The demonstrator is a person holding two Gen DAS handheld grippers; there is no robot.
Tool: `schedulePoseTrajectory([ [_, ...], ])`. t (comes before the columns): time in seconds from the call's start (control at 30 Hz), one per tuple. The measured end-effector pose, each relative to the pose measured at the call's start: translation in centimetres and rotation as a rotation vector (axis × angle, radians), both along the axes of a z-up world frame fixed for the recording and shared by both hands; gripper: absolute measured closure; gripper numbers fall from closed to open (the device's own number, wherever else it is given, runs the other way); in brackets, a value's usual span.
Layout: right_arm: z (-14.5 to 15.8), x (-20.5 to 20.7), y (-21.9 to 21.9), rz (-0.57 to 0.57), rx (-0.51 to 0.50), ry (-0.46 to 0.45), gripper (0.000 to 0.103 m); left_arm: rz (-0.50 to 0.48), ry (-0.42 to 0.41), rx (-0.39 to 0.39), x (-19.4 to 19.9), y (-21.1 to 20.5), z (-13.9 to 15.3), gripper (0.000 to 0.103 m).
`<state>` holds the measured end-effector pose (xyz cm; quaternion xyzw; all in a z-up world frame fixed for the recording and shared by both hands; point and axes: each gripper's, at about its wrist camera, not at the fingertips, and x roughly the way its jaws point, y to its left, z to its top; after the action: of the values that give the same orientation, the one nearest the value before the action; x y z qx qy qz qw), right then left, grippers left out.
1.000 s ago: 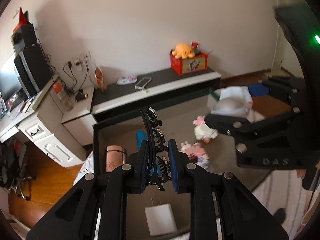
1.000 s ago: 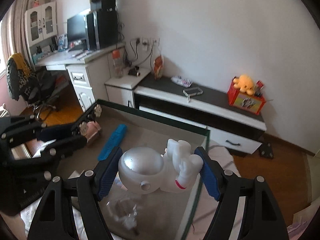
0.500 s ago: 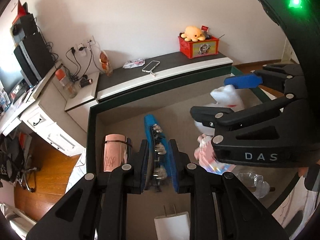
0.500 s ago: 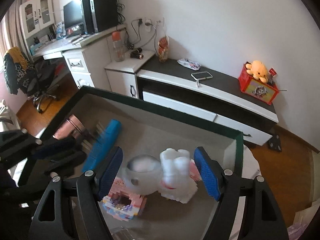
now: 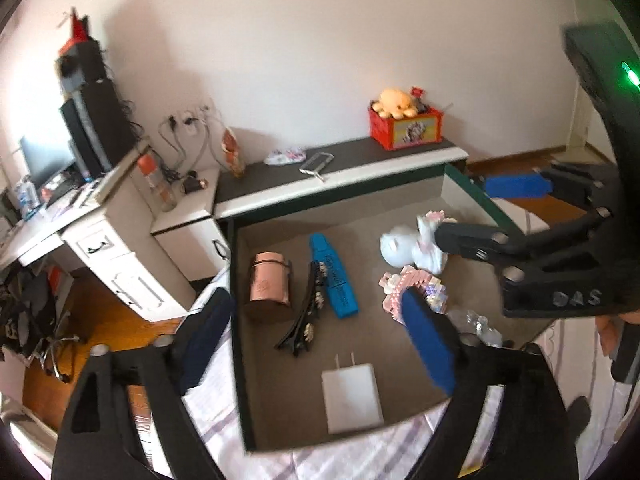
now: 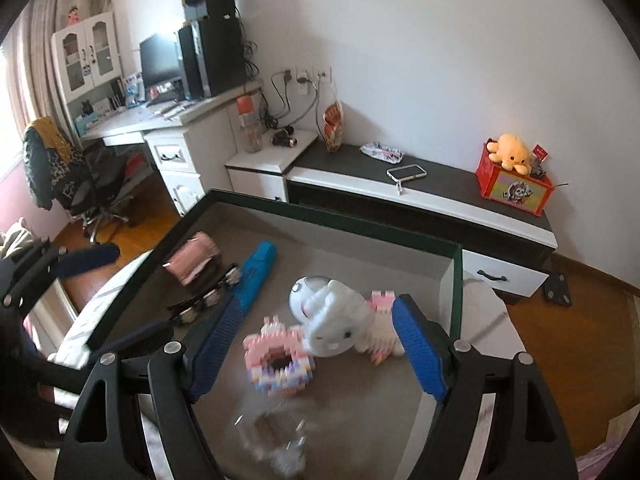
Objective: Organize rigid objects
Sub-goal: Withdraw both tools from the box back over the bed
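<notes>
Both of our grippers hang wide apart and empty above the box (image 5: 240, 320); our left gripper (image 5: 320, 336) hovers over its near-left corner, jaws spread with nothing between them, and our right gripper (image 6: 320, 344) stands just as wide over the astronaut figure (image 6: 332, 320). Going left to right across the box floor in the left wrist view, we see the pink cylindrical tin (image 5: 269, 285) lying on its side; just beside it the black hair clip (image 5: 306, 316); touching or nearly touching that, the blue case (image 5: 334, 276); nearer to us the white plug adapter (image 5: 352, 398); then the pink block model (image 5: 404, 288), with the astronaut figure lying behind it against a second small pink piece (image 6: 380, 300); at the near right something clear and crinkled (image 5: 476, 322), too blurred to name. We judge that the hair clip and the astronaut are set down and both hands are free, so one placing step is over; the next move calls for finding anything rigid outside the box, which these views do not show, and lifting both grippers clear of the walls without knocking the blocks.
</notes>
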<state>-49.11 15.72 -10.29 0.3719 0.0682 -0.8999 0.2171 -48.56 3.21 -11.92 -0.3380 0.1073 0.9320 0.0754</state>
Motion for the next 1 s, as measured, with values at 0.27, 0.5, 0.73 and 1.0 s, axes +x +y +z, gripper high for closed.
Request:
schedulePoseTrajectory([
  [0.27, 3.5, 8.6, 1.1, -0.016, -0.032, 0.152, 0.013, 0.047, 0.142, 0.038, 7.6, -1.6, 3.4, 0.0],
  [0.5, 4.8, 16.2, 2.6, -0.048, -0.043, 0.26, 0.0, 0.085, 0.206, 0.085, 14.4, -2.6, 4.8, 0.0],
  [0.73, 5.3, 23.0, 3.8, -0.145, -0.032, 0.351, 0.0, 0.099, 0.242, 0.108, 20.6, -2.4, 5.3, 0.0],
  [1.0, 5.2, 28.9, 4.4, -0.242, -0.059, 0.396, 0.0, 0.125, 0.283, 0.118, 26.3, -2.7, 5.6, 0.0],
])
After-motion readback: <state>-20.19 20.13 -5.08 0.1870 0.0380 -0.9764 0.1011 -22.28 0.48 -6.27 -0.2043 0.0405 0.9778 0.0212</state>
